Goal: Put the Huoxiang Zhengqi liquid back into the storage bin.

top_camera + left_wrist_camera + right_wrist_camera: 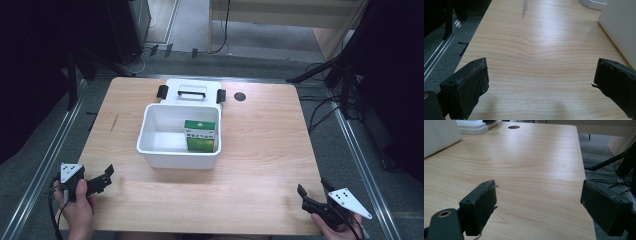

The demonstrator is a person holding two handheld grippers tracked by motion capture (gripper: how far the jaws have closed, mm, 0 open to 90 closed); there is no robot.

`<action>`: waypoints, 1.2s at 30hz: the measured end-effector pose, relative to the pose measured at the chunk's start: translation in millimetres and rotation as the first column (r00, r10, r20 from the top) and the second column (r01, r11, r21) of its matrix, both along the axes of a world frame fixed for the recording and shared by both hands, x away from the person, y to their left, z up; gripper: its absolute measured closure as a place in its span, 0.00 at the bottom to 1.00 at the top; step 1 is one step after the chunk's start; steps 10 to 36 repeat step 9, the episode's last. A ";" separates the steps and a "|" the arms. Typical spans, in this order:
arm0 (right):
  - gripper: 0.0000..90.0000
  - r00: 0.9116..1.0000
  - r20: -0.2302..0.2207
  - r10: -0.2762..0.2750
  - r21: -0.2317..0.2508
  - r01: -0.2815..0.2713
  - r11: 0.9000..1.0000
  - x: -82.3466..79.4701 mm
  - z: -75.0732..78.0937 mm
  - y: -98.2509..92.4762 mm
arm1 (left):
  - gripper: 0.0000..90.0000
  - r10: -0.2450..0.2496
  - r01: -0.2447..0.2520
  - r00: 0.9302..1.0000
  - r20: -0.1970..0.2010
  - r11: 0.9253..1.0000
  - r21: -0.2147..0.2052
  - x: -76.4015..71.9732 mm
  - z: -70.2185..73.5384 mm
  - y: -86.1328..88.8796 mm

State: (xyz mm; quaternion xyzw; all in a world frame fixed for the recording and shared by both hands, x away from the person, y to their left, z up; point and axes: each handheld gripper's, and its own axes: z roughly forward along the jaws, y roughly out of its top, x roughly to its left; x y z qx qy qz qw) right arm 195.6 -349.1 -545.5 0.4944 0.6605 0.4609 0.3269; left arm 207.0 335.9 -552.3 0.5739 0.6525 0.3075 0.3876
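A white plastic bin (pixel 150 135) stands open near the middle of the table (pixel 260 150), its lid (pixel 192 90), with a black handle and two black latches, lying flat just behind it. Inside the bin, against the right wall, a green carton (pixel 200 135) stands upright; its long axis appears to run vertically, and its printed face is turned toward the person's side of the table. The carton is judged light and fairly stiff but crushable, best taken across its two broad faces near the top edge, where it clears the bin's rim. The bin itself looks rigid, smooth and somewhat slippery; its rim offers the likeliest hold. The left gripper (pixel 102 179) rests at the near left corner of the table, jaws spread wide and empty over bare wood in the left gripper view. The right gripper (pixel 307 200) sits at the near right corner, jaws likewise wide apart and holding nothing. Both are well apart from the bin.
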 end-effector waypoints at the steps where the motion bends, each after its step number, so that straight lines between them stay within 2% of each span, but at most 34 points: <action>1: 0.15 1.000 0.000 -0.002 0.003 0.002 1.000 -0.1 0.0 -0.2 | 0.00 0.000 0.000 1.000 0.000 1.000 0.000 0.0 0.0 0.1; 6: 0.15 1.000 -0.008 -0.019 0.026 0.019 0.999 0.9 0.0 -2.4 | 0.00 -0.001 0.001 1.000 -0.003 1.000 0.000 0.1 0.0 0.5; 36: 0.16 1.000 -0.004 -0.022 0.020 0.022 1.000 0.7 0.0 -2.1 | 0.00 0.001 -0.001 1.000 -0.003 1.000 -0.001 0.5 -0.2 0.3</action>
